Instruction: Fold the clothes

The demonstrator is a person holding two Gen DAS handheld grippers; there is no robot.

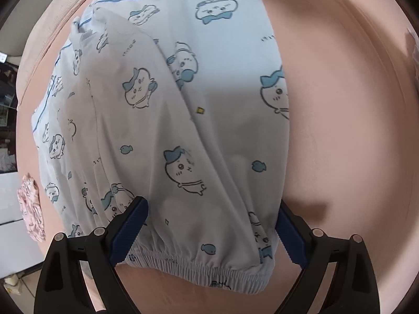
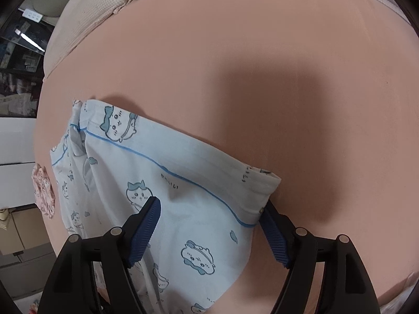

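Note:
Light blue pajama pants (image 1: 183, 99) with a cartoon print lie folded lengthwise on a pink bed sheet (image 1: 340, 130). The elastic waistband (image 1: 199, 264) is nearest in the left wrist view. My left gripper (image 1: 212, 214) is open, its blue pads on either side of the waistband end, one over the cloth and one at its right edge. In the right wrist view the hem end with blue piping (image 2: 167, 170) lies between the pads. My right gripper (image 2: 212, 214) is open, straddling that end of the pants (image 2: 183, 209).
A pink frilly garment (image 1: 31, 209) lies at the left edge of the bed and also shows in the right wrist view (image 2: 43, 193). A beige quilted pillow (image 2: 99, 5) sits at the far end. Boxes and furniture stand beyond the left bed edge.

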